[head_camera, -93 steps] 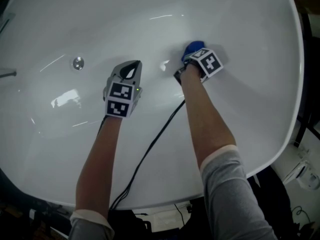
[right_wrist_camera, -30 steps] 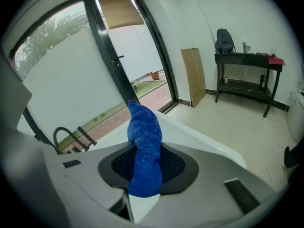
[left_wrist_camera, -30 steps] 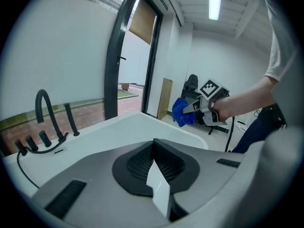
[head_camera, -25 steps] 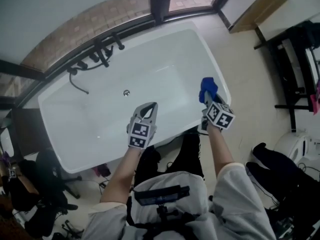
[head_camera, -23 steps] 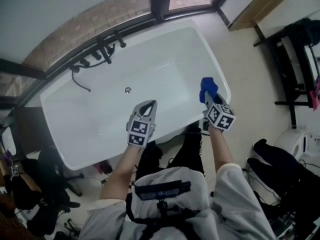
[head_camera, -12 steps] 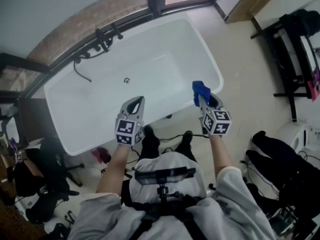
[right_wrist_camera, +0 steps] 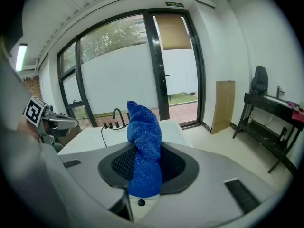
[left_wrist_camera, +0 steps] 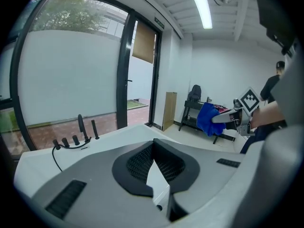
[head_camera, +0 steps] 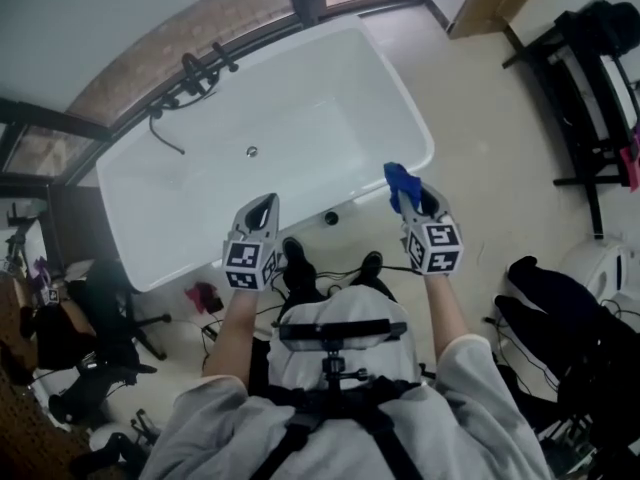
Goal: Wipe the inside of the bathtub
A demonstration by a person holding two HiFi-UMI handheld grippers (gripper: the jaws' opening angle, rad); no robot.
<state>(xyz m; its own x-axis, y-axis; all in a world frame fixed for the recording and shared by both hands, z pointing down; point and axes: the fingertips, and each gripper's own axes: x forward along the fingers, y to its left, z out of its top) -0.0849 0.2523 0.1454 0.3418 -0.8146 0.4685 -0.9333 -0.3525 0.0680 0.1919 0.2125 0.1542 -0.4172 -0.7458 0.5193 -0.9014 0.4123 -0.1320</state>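
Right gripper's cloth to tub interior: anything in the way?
Nothing visible. The cloth is clamped in the right gripper and held in the air by the near rim of the tub, which is open and bare inside. The left gripper, shut and empty, is off to the side, out of the path.

White rectangular bathtub (head_camera: 300, 118) with rounded corners, nothing lying in it, what looks like a small round drain (head_camera: 251, 151) near its middle, blue fuzzy cloth (right_wrist_camera: 142, 146) standing upright, pinched in the right gripper (right_wrist_camera: 142, 175), just off the tub's near right corner.
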